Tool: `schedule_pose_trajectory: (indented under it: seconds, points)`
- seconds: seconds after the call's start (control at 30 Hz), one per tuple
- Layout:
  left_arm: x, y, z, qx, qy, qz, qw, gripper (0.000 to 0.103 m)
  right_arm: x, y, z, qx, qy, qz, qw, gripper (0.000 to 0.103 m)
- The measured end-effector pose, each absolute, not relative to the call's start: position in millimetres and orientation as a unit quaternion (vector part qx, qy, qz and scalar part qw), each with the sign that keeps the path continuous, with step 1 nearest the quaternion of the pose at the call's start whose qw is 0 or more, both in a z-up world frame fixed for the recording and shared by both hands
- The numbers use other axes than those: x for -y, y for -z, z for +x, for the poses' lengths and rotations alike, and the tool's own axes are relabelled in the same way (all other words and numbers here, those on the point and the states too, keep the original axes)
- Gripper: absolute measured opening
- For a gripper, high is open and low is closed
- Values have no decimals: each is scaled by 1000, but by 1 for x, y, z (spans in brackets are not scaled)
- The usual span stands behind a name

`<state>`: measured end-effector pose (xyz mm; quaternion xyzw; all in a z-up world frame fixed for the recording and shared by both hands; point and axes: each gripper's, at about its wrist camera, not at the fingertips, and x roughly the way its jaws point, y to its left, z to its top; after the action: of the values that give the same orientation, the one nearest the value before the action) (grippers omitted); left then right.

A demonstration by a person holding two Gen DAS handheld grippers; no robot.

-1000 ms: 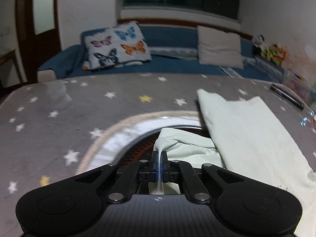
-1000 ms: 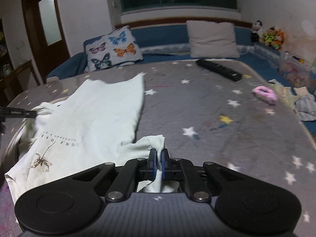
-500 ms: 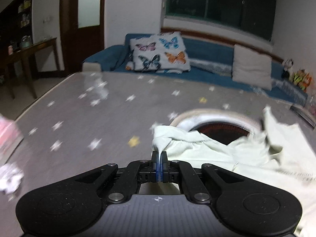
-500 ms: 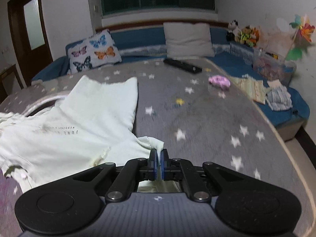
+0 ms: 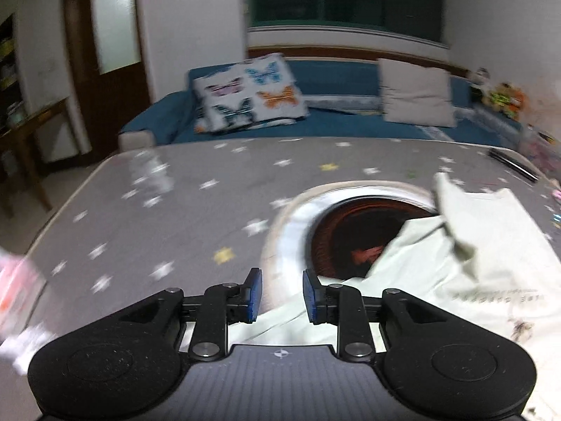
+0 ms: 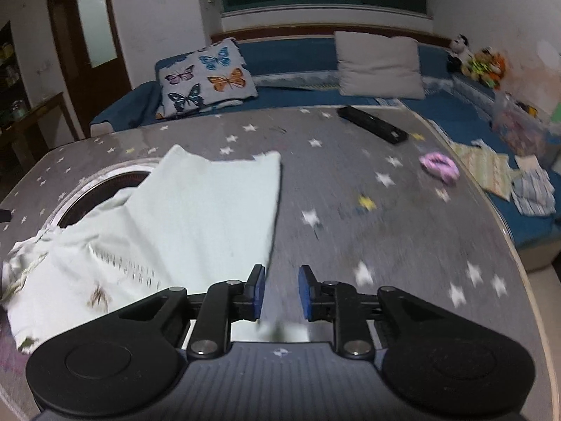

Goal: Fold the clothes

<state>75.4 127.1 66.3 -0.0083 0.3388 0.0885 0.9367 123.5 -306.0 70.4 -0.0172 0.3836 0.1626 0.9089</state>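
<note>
Both grippers are letting go — the left gripper (image 5: 278,294) has its fingers (image 5: 253,294) spreading, blue pads apart, with pale cloth lying below the gap but nothing pinched between them. The shirt (image 5: 484,245) sprawls to the right in the left wrist view, a pale green-white piece with a line of dark print, one corner flipped up and blurred. It drapes partly over a round dark inset (image 5: 354,231) with a light ring, set in the grey star-patterned table (image 5: 182,210). Over on the other side, the right gripper (image 6: 280,293) is opening too, fingers (image 6: 258,293) released, a bit of the fabric showing under the gap and not clamped. From this camera the shirt (image 6: 196,217) lies left of the fingers, its far end spread flat, its near end bunched and wrinkled at the left edge — a small flower print shows there. Further out on the table: a black remote (image 6: 373,124), a pink scrunchie (image 6: 440,166). Behind it, a blue sofa (image 6: 298,56) with a butterfly cushion (image 6: 205,77) and a plain pillow (image 6: 380,65).
</note>
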Motion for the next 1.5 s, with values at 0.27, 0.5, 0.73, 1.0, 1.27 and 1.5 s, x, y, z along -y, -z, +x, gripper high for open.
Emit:
schedule_pose_trajectory:
  seconds: [0.27, 0.5, 0.73, 1.0, 1.27, 1.5]
  points:
    - [-70, -38, 166, -368, 3, 42, 929, 27, 271, -54, 206, -383, -183, -13, 906, 20]
    - [-37, -10, 211, -383, 56, 86, 918, 28, 250, -30, 276, -390, -174, -2, 904, 22]
    - [-27, 2, 226, -378, 83, 112, 915, 29, 239, -8, 313, -401, -173, 8, 900, 28]
    - [-20, 8, 234, -371, 127, 117, 912, 9, 234, 1, 320, -401, -178, 12, 899, 5]
    - [-41, -14, 227, -318, 29, 127, 939, 2, 257, -23, 304, -352, -134, -6, 927, 4]
    - [-71, -13, 220, -347, 10, 116, 931, 8, 294, -20, 302, -366, -112, 33, 923, 6]
